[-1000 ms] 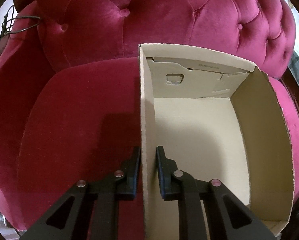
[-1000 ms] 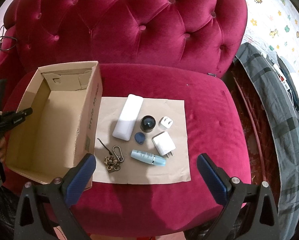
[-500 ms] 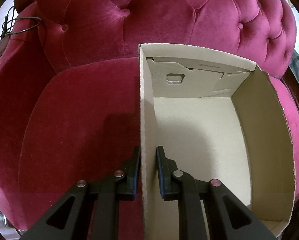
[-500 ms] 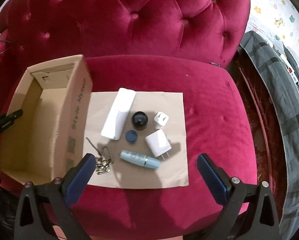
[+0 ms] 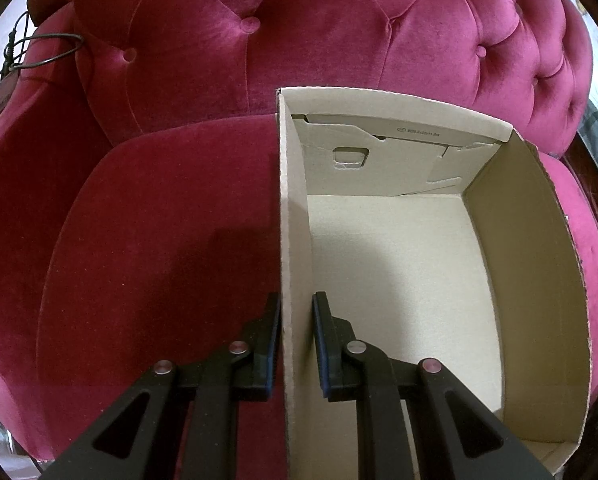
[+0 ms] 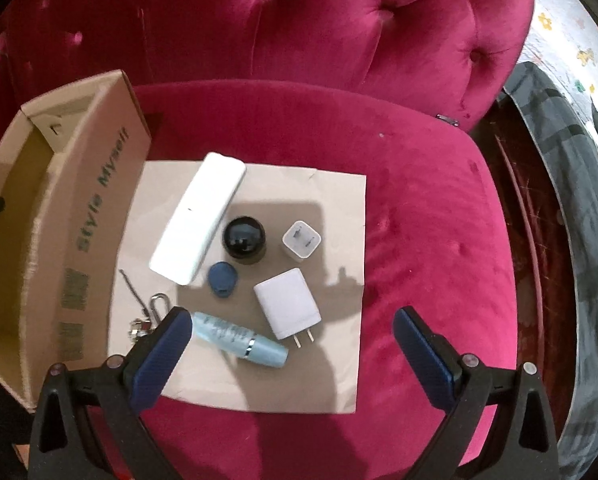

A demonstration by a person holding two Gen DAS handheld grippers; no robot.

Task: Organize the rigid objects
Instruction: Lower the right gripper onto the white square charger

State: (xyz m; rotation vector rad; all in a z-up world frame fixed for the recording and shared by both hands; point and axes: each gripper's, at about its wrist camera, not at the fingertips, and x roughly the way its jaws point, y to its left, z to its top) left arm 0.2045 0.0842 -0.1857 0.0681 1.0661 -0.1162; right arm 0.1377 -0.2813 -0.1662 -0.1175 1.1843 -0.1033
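Note:
An empty cardboard box (image 5: 395, 280) stands on the crimson seat; my left gripper (image 5: 297, 312) is shut on the box's left wall. In the right wrist view the box (image 6: 99, 216) sits left of a tan paper sheet (image 6: 339, 200). On the sheet lie a long white block (image 6: 197, 218), a black round jar (image 6: 244, 238), a small white plug cube (image 6: 301, 240), a blue disc (image 6: 221, 279), a white charger (image 6: 287, 302), a pale blue tube (image 6: 239, 334) and a bunch of keys (image 6: 149, 316). My right gripper (image 6: 293, 324) hangs open above the charger and tube, touching nothing.
A tufted crimson velvet armchair (image 6: 283, 28) carries everything. Grey plaid fabric (image 6: 579, 216) hangs at the right beside the seat. A black cable loop (image 5: 39, 52) lies on the left armrest. Bare seat cushion (image 5: 159, 240) stretches left of the box.
My right gripper has come down and closer to the sheet, so the objects look larger and its jaws now frame the charger and tube. The left gripper and box stayed put.

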